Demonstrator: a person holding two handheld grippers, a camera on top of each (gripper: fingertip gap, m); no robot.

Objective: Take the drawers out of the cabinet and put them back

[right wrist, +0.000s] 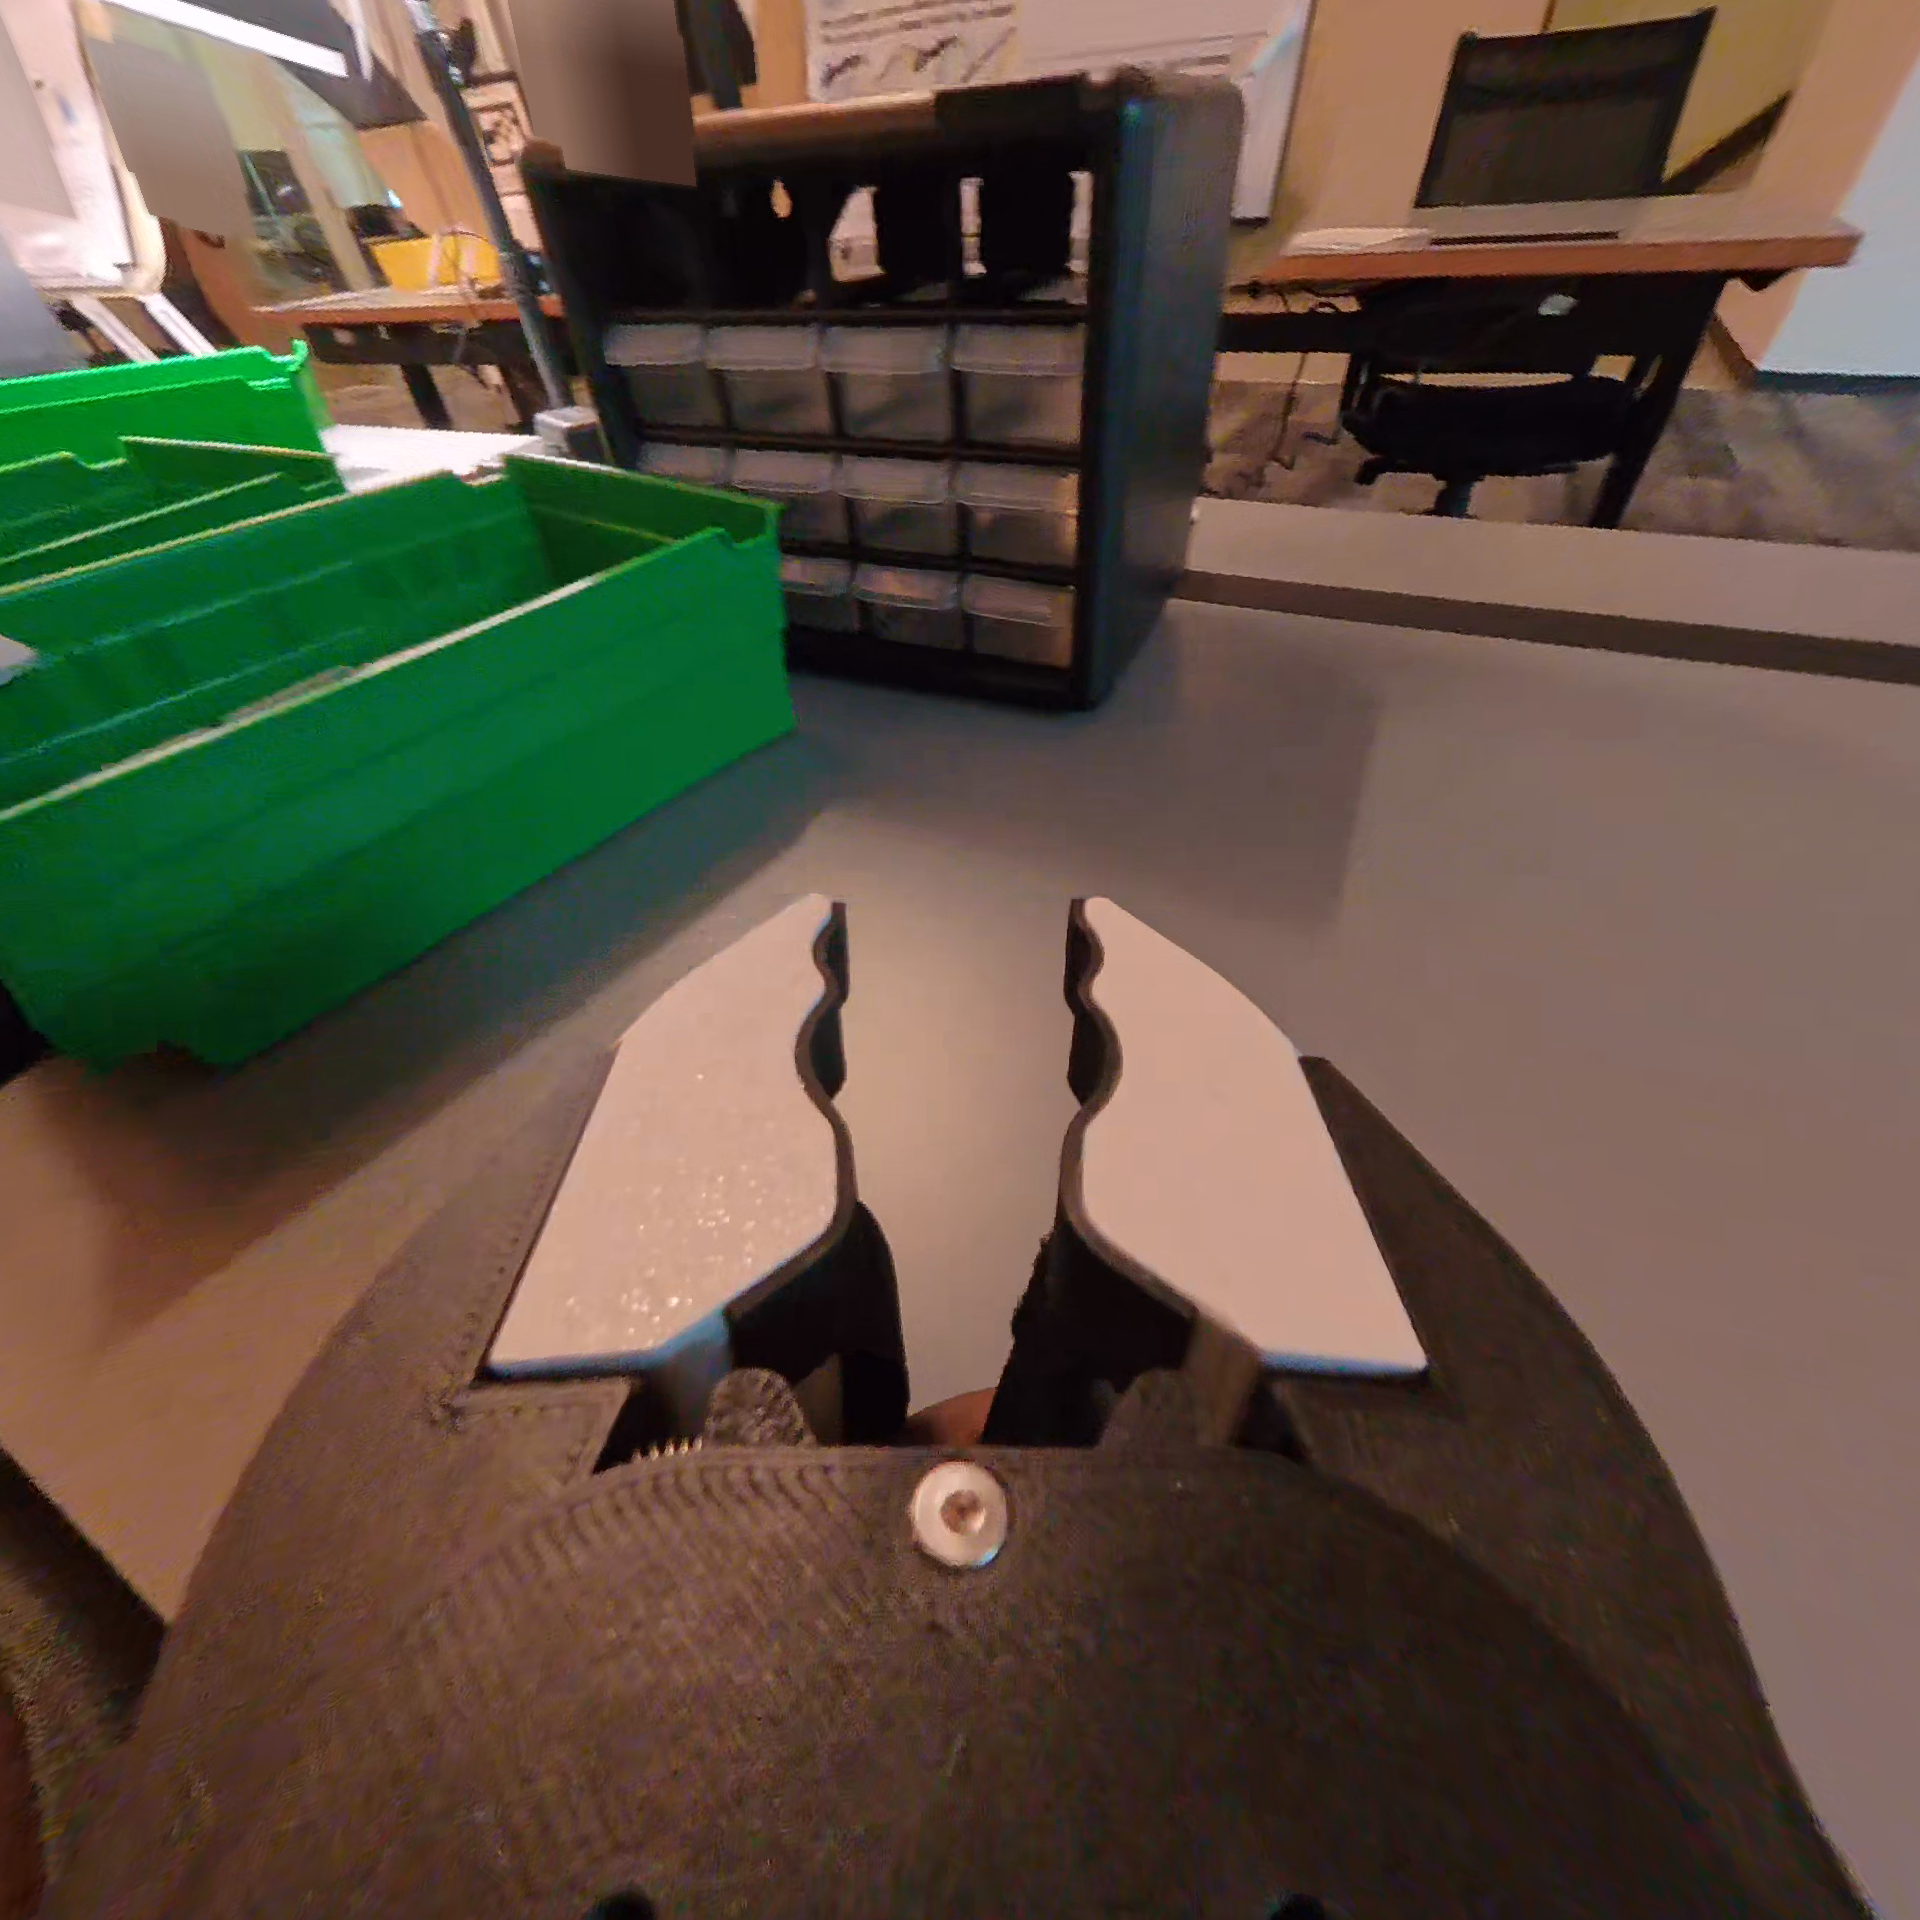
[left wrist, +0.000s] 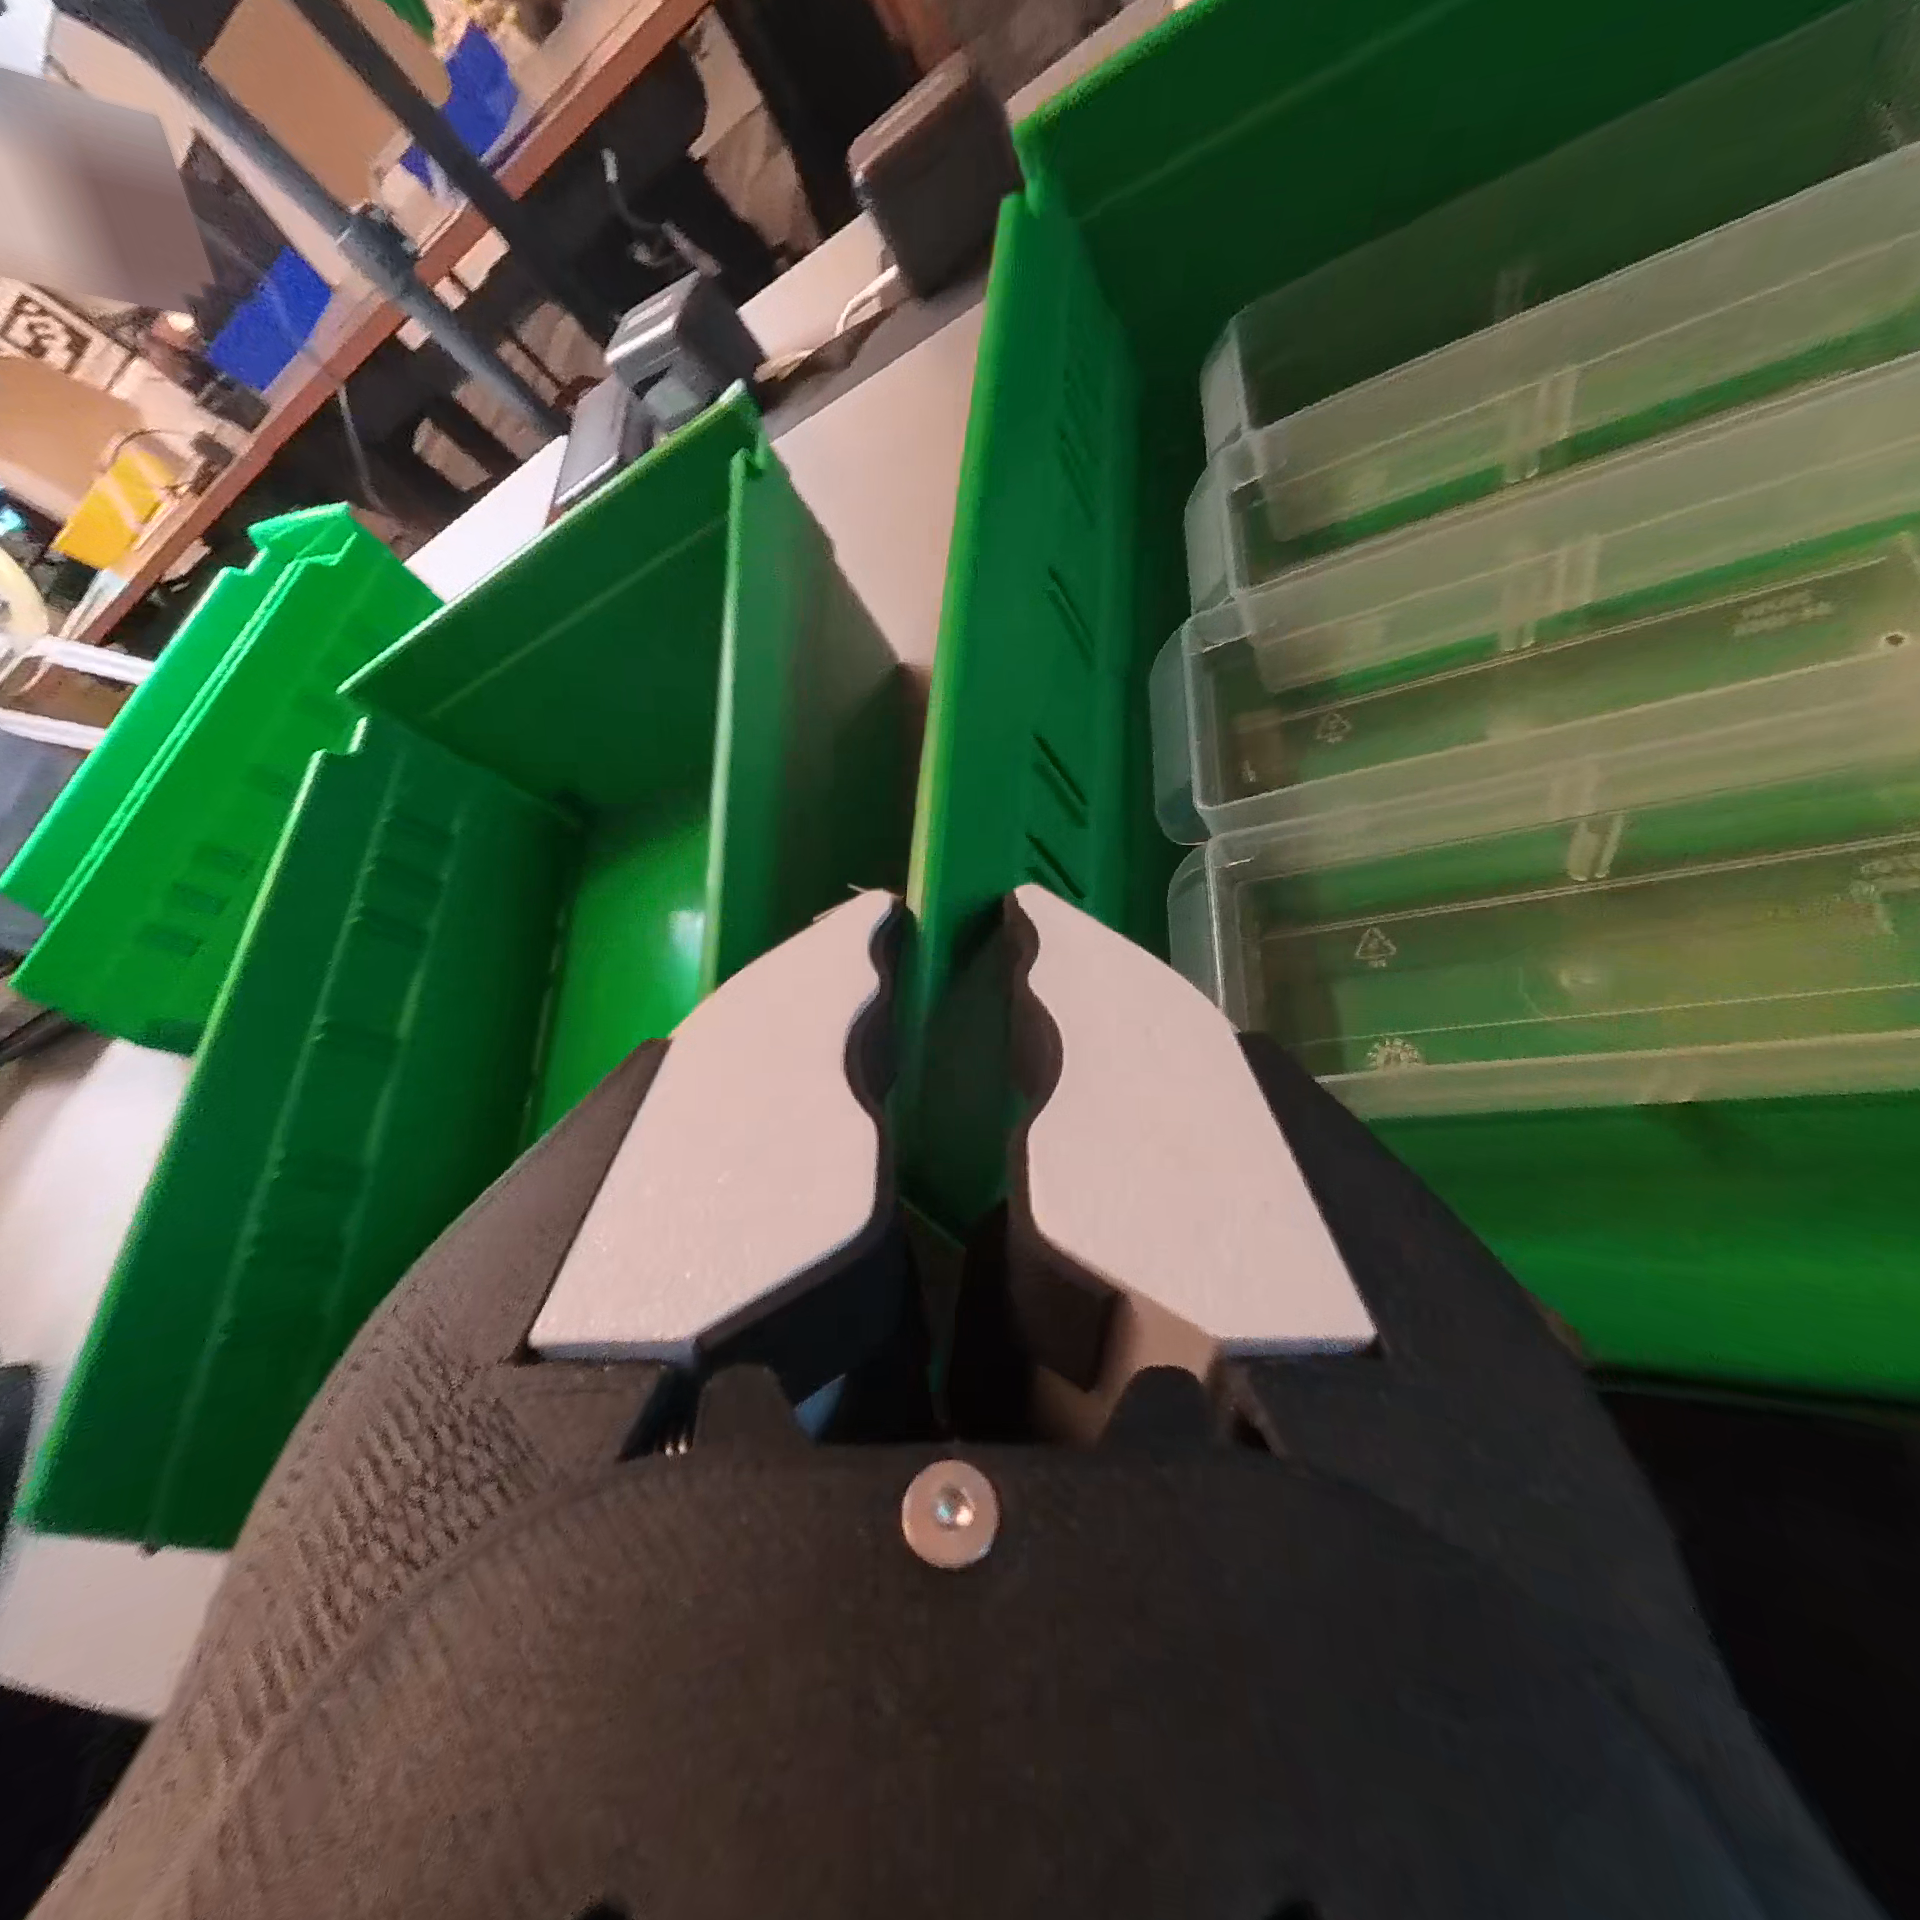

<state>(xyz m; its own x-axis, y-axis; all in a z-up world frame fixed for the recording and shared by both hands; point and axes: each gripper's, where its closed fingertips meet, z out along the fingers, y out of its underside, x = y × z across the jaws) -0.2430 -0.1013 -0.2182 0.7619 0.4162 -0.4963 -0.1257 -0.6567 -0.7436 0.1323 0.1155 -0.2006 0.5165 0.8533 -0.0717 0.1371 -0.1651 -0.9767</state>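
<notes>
A black cabinet (right wrist: 1153, 395) with rows of clear small drawers (right wrist: 894, 384) stands on the grey table (right wrist: 1455, 883); its top row of slots is open and empty. My left gripper (left wrist: 956, 925) is shut on the side wall of a green bin (left wrist: 1039, 520) that holds several clear drawers (left wrist: 1558, 748) lying side by side. My right gripper (right wrist: 954, 914) is open and empty, low over the table, pointing at the cabinet from some way off. In the right wrist view green bins (right wrist: 416, 748) sit to its left.
More green bins (left wrist: 312, 935) stand left of the held one. Dark boxes (left wrist: 935, 197) sit on the table behind them. Desks, a monitor (right wrist: 1558, 135) and an office chair (right wrist: 1486, 416) stand beyond the table's far edge.
</notes>
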